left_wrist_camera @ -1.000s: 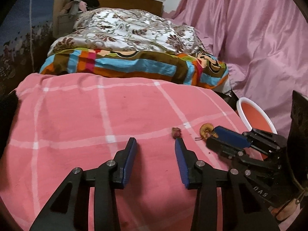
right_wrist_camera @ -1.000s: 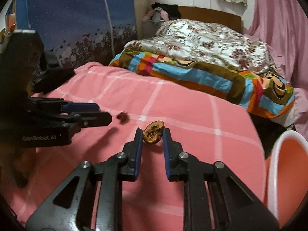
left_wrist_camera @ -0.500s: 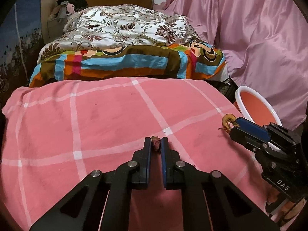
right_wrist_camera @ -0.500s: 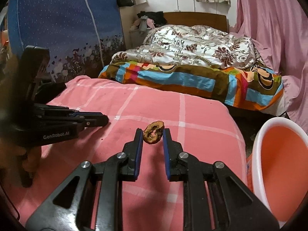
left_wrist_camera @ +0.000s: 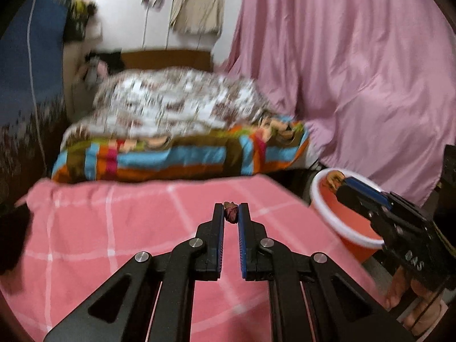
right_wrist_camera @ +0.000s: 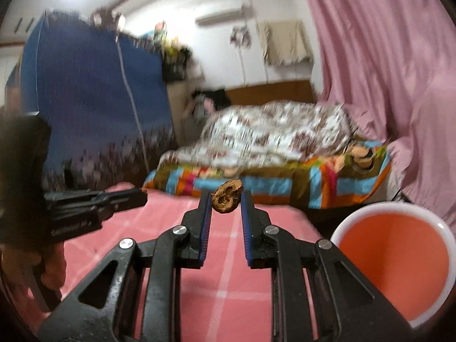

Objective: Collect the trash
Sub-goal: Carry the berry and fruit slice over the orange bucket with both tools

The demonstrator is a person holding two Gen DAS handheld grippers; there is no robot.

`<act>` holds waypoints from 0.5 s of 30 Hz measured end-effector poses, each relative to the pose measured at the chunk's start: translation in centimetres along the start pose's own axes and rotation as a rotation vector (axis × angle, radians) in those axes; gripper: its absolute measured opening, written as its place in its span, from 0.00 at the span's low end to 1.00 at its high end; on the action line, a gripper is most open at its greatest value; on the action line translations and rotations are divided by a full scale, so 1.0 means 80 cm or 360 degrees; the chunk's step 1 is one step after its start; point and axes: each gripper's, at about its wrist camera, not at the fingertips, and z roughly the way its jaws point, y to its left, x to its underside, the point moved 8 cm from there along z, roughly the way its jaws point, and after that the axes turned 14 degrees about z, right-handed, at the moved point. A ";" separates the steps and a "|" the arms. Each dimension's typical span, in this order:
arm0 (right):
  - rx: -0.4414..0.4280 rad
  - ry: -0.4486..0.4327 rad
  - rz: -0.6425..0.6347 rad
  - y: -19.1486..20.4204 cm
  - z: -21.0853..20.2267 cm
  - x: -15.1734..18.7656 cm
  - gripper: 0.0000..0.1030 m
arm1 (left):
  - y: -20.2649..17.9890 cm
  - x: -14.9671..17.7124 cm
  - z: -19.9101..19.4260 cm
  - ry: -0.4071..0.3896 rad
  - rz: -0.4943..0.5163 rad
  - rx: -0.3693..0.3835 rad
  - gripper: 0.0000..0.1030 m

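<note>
My left gripper (left_wrist_camera: 231,212) is shut on a small dark red scrap (left_wrist_camera: 230,214) and holds it above the pink checked cloth (left_wrist_camera: 114,228). My right gripper (right_wrist_camera: 227,199) is shut on a brown walnut shell (right_wrist_camera: 227,198), also lifted. In the left wrist view the right gripper (left_wrist_camera: 337,181) holds the shell (left_wrist_camera: 334,177) over the far rim of the orange bin (left_wrist_camera: 344,216). The bin (right_wrist_camera: 396,259) with its white rim sits low at the right in the right wrist view. The left gripper (right_wrist_camera: 142,196) shows at the left there.
The pink cloth covers the table (right_wrist_camera: 228,285). Behind it lies a bed with a striped blanket (left_wrist_camera: 176,156) and floral quilt (left_wrist_camera: 176,105). A pink curtain (left_wrist_camera: 356,71) hangs at the right; a blue wardrobe (right_wrist_camera: 94,99) stands at the left.
Both grippers have risen off the cloth with their scraps. The right gripper has swung right with the shell, from beside the bin to over its rim.
</note>
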 end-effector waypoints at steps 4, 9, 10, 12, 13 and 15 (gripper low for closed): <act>0.0031 -0.0206 0.0007 -0.015 -0.041 -0.029 0.27 | -0.037 -0.038 -0.029 -0.0188 0.0122 -0.0011 0.07; 0.0062 -0.0419 0.0037 -0.038 -0.093 -0.057 0.27 | -0.091 -0.078 -0.059 -0.0415 0.0284 0.0009 0.07; 0.0077 -0.0461 0.0035 -0.043 -0.104 -0.062 0.27 | -0.103 -0.086 -0.064 -0.0462 0.0321 0.0013 0.07; 0.0111 -0.0525 0.0028 -0.054 -0.123 -0.067 0.27 | -0.121 -0.093 -0.072 -0.0526 0.0373 0.0033 0.07; 0.0134 -0.0552 0.0019 -0.058 -0.131 -0.070 0.27 | -0.130 -0.097 -0.074 -0.0556 0.0399 0.0044 0.07; 0.0175 -0.0591 0.0005 -0.068 -0.145 -0.073 0.27 | -0.150 -0.105 -0.074 -0.0593 0.0438 0.0077 0.07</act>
